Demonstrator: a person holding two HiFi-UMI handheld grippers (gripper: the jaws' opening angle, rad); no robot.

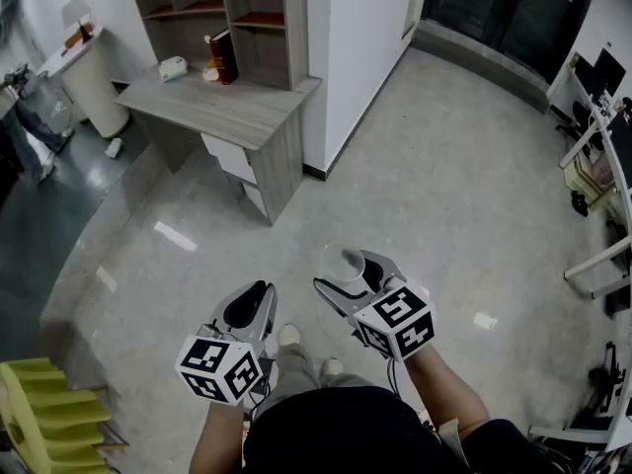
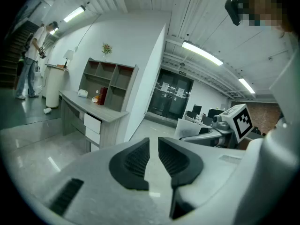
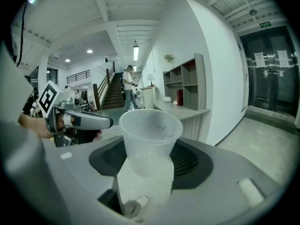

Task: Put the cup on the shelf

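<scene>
The base of the cup point(image 3: 150, 137) was hidden between the black pads in the right gripper view. In the head view the cup was only a pale, half-transparent ring, hard to separate from the grey floor point(image 1: 444, 196). The right gripper point(image 1: 352, 273) was clamped on the cup, one ribbed pad on each side of its wall. It held the cup upright in the air, well apart from the shelf point(image 1: 222, 13), which stood at about 11 o'clock from it. The cup was of thin frosted plastic, round and wider at the mouth.

The left gripper point(image 1: 250, 307) was at 8 o'clock of the right one. Its jaws stood almost together, with only a thin slit between them and nothing in it. Its pads were dark and ribbed, its shell smooth and grey.

The top of the shelf was cut off by the picture edge. It was of grey wood grain with open square compartments, some with reddish boards, and it stood at the back of a desk point(image 1: 237, 117) of the same wood. On the desk were a dark red-brown thing point(image 1: 223, 57) and a small white thing point(image 1: 173, 67), both too small to name. At 7 o'clock a yellow slatted thing point(image 1: 44, 413) was partly out of the frame. The floor was polished and speckled.
</scene>
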